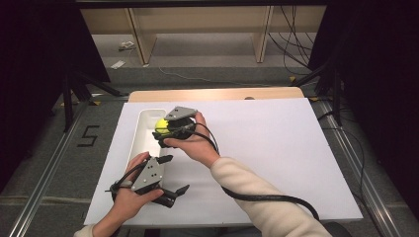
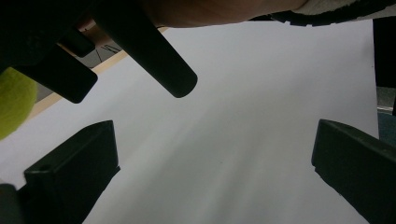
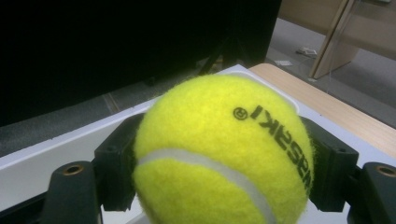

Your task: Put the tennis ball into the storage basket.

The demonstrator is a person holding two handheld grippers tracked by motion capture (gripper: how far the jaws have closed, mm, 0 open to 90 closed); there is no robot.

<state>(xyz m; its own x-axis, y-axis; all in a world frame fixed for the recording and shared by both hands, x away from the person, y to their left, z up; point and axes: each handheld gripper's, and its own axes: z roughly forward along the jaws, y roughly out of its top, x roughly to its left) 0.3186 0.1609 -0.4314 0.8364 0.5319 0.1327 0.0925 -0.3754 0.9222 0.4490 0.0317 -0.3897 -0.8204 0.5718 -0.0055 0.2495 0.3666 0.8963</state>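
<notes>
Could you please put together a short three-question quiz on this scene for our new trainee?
1. True or false: the left gripper holds the tennis ball.
2. Which gripper has open jaws with nothing between them?
3. The right gripper hovers over: A) the white tray B) bare wood C) the floor.

Key:
1. False; the right gripper is shut on the ball.
2. The left one, over the white sheet.
3. A.

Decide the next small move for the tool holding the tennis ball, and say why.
Probably lower it into the white tray and open. The right tool is shut on the tennis ball above that tray; the left tool sits open, apart.
</notes>
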